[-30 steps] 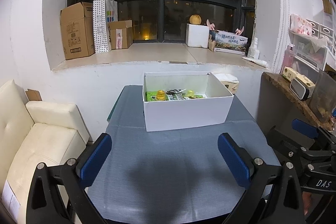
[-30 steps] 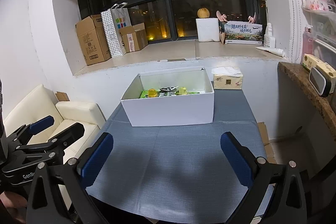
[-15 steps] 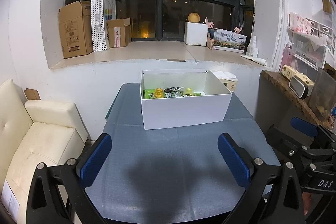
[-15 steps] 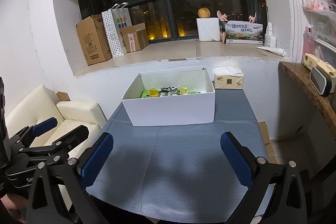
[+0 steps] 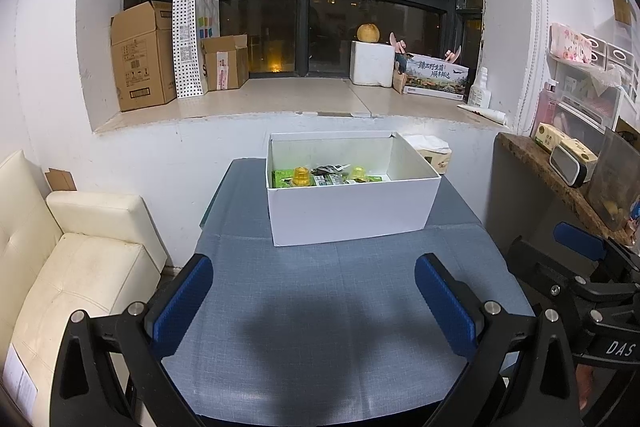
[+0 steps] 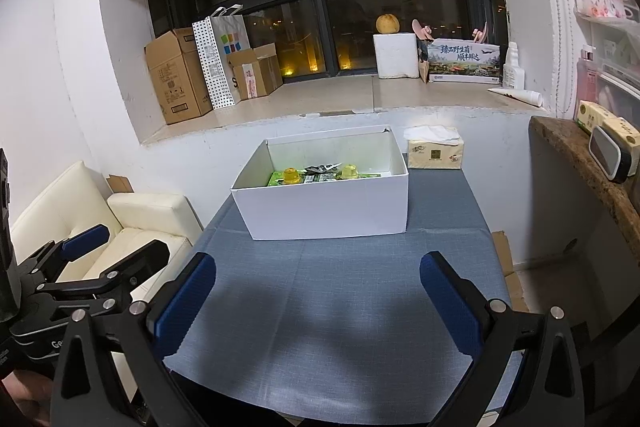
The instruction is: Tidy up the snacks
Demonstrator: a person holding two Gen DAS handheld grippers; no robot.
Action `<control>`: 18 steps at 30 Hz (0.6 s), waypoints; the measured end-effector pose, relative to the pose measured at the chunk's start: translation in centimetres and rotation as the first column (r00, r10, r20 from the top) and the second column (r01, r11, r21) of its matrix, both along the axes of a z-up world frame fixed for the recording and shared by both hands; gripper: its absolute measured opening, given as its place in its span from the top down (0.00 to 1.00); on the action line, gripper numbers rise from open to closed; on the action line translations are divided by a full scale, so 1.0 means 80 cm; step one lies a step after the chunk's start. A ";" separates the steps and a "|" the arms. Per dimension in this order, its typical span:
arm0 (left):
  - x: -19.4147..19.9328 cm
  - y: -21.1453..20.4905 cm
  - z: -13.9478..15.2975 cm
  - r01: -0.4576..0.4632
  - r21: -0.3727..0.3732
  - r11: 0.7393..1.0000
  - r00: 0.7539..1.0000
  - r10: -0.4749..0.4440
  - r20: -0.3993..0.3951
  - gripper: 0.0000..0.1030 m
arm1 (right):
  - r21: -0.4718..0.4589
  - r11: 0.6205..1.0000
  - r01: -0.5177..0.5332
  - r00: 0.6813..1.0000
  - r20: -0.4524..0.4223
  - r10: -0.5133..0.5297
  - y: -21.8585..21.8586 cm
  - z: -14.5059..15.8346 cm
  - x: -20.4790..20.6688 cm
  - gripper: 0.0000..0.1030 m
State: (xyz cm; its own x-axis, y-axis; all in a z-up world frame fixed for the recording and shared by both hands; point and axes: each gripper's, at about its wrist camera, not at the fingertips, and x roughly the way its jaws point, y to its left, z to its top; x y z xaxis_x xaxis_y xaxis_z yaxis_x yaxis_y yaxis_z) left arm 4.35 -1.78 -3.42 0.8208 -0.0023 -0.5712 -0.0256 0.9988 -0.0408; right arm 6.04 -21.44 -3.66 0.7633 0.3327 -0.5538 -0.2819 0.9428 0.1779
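White cardboard box on a blue-clothed table holds green snack packets and two yellow jelly cups; left gripper and right gripper hover with fingers spread, empty.

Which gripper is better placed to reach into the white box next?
Left, marginally. The white box sits nearly centred ahead of the left gripper; from the right gripper it is equally far. Both are open and empty.
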 end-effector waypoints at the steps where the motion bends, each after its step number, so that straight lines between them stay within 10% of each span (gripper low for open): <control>1: 0.000 0.000 0.000 0.000 0.001 1.000 1.000 0.000 0.001 0.00 | -0.001 1.000 0.001 1.000 0.000 -0.001 0.000 0.000 0.000 0.00; 18: 0.001 0.002 -0.001 0.001 -0.001 1.000 1.000 -0.001 -0.001 0.00 | -0.002 1.000 -0.006 1.000 0.004 0.006 0.001 0.001 -0.001 0.00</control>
